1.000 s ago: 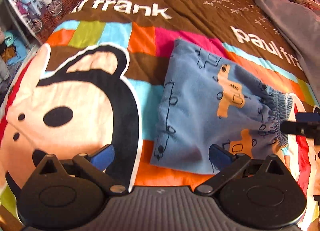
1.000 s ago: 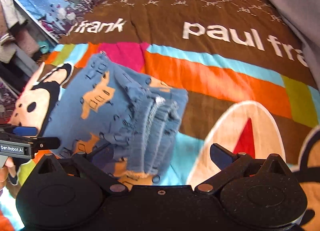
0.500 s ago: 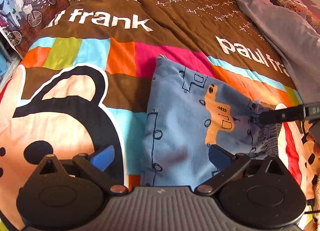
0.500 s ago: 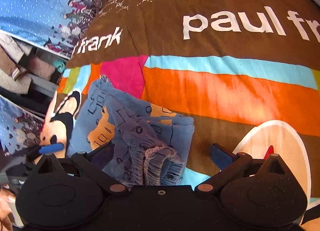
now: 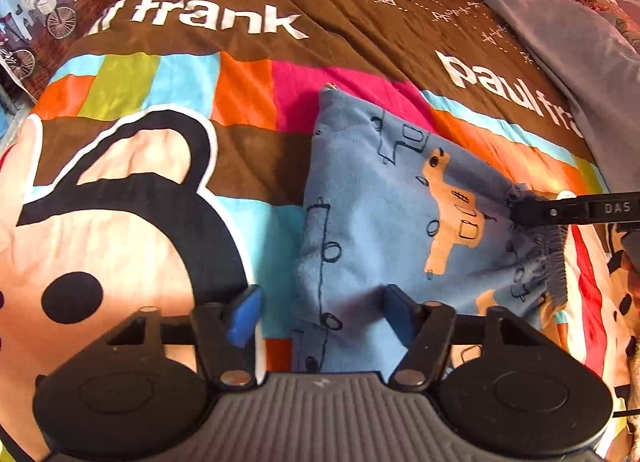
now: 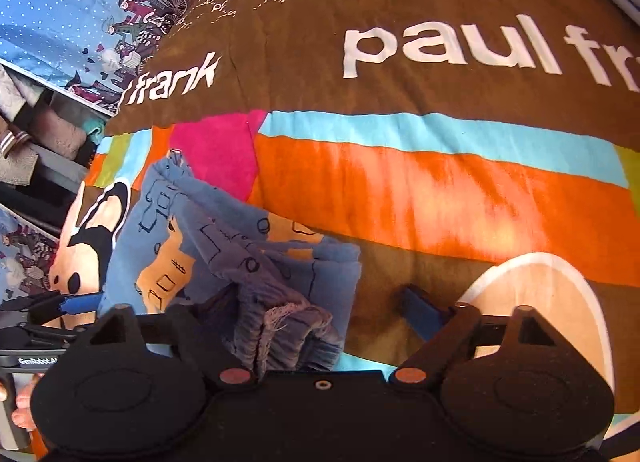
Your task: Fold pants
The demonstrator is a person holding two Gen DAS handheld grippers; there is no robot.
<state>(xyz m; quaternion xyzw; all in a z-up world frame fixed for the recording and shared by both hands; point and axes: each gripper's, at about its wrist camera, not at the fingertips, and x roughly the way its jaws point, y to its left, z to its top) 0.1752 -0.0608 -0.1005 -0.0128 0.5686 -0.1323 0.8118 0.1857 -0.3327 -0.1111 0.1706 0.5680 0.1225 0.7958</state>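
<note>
The blue pants (image 5: 384, 221) with orange truck prints lie folded into a small bundle on the colourful bedspread (image 5: 160, 73). My left gripper (image 5: 320, 314) is open over the bundle's near left edge, its right finger resting on the cloth. My right gripper (image 6: 316, 310) is open at the elastic waistband (image 6: 288, 326), with the gathered band between its fingers. One of its fingers (image 5: 560, 209) shows in the left wrist view lying on the waistband end. The pants also show in the right wrist view (image 6: 180, 229).
A grey duvet (image 5: 560, 21) is bunched at the far right of the bed. Shelves with folded cloth (image 6: 48, 133) and a patterned blue panel (image 6: 80, 1) stand past the bed's left edge. The bedspread carries a monkey face print (image 5: 100, 221).
My left gripper has closed somewhat and moved right over the pants' near edge. My right gripper has moved down onto the waistband. The pants stay folded in place.
</note>
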